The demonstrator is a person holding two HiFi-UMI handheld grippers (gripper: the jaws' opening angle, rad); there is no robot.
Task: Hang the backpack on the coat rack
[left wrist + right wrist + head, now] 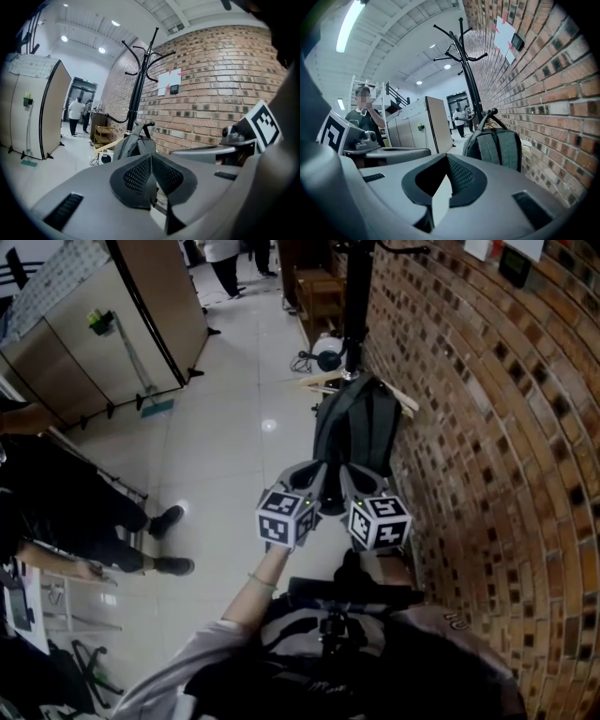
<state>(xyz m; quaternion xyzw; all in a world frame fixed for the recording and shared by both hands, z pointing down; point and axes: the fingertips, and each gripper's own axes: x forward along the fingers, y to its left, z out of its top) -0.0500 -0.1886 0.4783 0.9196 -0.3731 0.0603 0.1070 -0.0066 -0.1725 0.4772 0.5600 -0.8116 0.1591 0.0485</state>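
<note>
Step in hand: the backpack (361, 427) is ahead of both sets of fingers and clear of them, with the brick wall (487, 427) on its right. Its top loop appears to sit over a low hook of the coat rack (356, 296), above and beyond the fingertips. On this evidence the hanging step is judged complete or nearly so. The next move calls for confirming that the loop is seated on the hook and keeping both tools clear of the straps. Left gripper (312, 472): fingers pressed together, nothing between them, touching nothing. Right gripper (361, 479), just beside the left: fingers likewise meet at the tips, hold nothing, and stand short of the backpack.
</note>
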